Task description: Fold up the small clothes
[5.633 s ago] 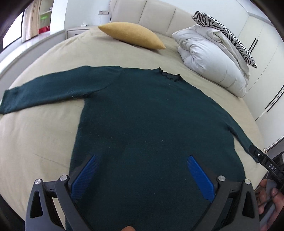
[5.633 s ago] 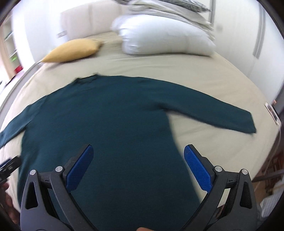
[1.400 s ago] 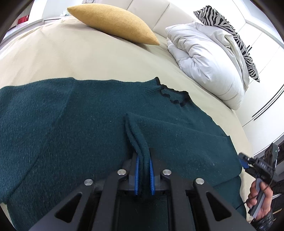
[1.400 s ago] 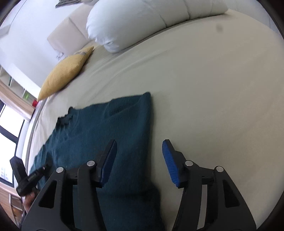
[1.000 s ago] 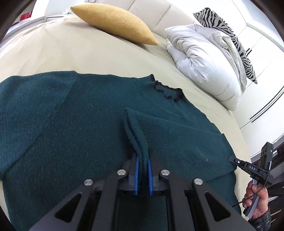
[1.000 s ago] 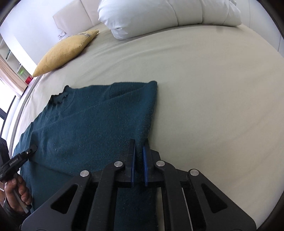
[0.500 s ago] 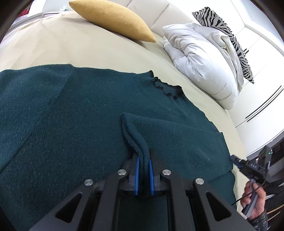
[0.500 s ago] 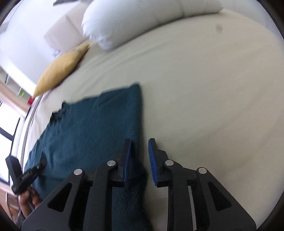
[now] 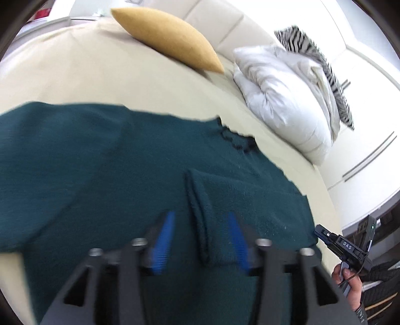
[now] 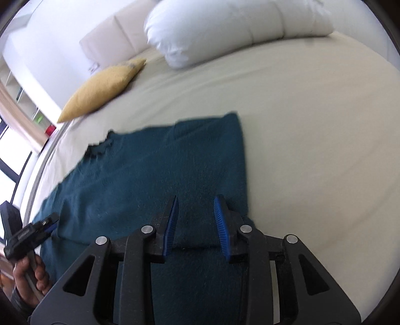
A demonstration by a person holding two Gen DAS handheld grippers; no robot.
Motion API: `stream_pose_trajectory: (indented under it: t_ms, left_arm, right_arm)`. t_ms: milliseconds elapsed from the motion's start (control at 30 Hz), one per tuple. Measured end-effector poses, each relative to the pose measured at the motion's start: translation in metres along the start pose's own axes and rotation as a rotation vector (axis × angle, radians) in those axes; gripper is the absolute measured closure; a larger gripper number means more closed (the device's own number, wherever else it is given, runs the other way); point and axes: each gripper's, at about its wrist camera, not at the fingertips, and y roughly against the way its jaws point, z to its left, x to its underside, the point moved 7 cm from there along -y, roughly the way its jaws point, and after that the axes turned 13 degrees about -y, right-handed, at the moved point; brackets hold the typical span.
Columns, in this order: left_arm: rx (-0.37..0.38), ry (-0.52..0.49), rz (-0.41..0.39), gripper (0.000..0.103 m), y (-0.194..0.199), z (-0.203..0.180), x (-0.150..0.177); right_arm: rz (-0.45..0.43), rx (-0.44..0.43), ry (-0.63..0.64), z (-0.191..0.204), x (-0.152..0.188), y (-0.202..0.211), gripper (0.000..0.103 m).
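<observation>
Dark teal knit sweater point(image 9: 105, 160), lying flat on the cream bed sheet point(image 9: 75, 75). Frilled darker neckline point(image 9: 237, 140) pointing toward the far end, toward the pillows. Right sleeve point(image 9: 250, 200) folded across the chest, cuff edge forming a raised ridge point(image 9: 197, 215) down the middle of the body. From the right wrist view, right side of the sweater point(image 10: 175, 175) ending in a straight folded edge point(image 10: 243, 162), bare sheet point(image 10: 312, 150) beyond it to the right.

Left gripper point(image 9: 200, 242) spread, blue pads point(image 9: 163, 246) either side of the sleeve ridge, not touching it; ridge running between the pads toward the far side. Nothing pinched. View smeared by motion.

Right gripper point(image 10: 196, 223) also parted, pads point(image 10: 221, 225) apart above the near right part of the sweater, close to the folded edge; cloth lying between and beneath the pads, not clamped.

Mustard cushion point(image 9: 165, 37) at the far left of the bed, white duvet bundle point(image 9: 282, 95) at the far right with a zebra-print pillow point(image 9: 315, 57) on top. White padded headboard point(image 9: 220, 22) behind.
</observation>
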Motion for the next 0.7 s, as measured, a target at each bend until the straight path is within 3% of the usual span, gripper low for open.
stream_pose_trajectory:
  t_ms: [100, 133, 167, 267, 367, 567, 700]
  left_arm:
    - [-0.016, 0.046, -0.067, 0.036, 0.050, 0.023, 0.007]
    - [-0.027, 0.076, -0.087, 0.036, 0.069, 0.036, 0.012]
    - [-0.041, 0.119, -0.108, 0.036, 0.088, 0.052, 0.020]
    - [-0.096, 0.296, -0.179, 0.036, 0.149, 0.120, 0.050]
    - [-0.142, 0.480, -0.246, 0.036, 0.196, 0.183, 0.080]
    - [-0.198, 0.740, -0.397, 0.030, 0.261, 0.262, 0.112]
    - [-0.131, 0.894, -0.473, 0.030, 0.272, 0.300, 0.122]
  right_arm:
    - [-0.093, -0.041, 0.030, 0.028, 0.002, 0.036, 0.073]
    - [-0.115, -0.061, 0.046, 0.039, 0.004, 0.046, 0.065]
    - [-0.140, -0.078, 0.062, 0.052, 0.008, 0.058, 0.047]
    - [-0.219, -0.155, 0.113, 0.090, 0.029, 0.087, 0.025]
    - [-0.202, -0.243, 0.150, 0.125, 0.058, 0.097, 0.021]
    - [-0.046, -0.343, 0.140, 0.169, 0.106, 0.090, 0.021]
    - [-0.014, -0.360, 0.101, 0.179, 0.123, 0.087, 0.021]
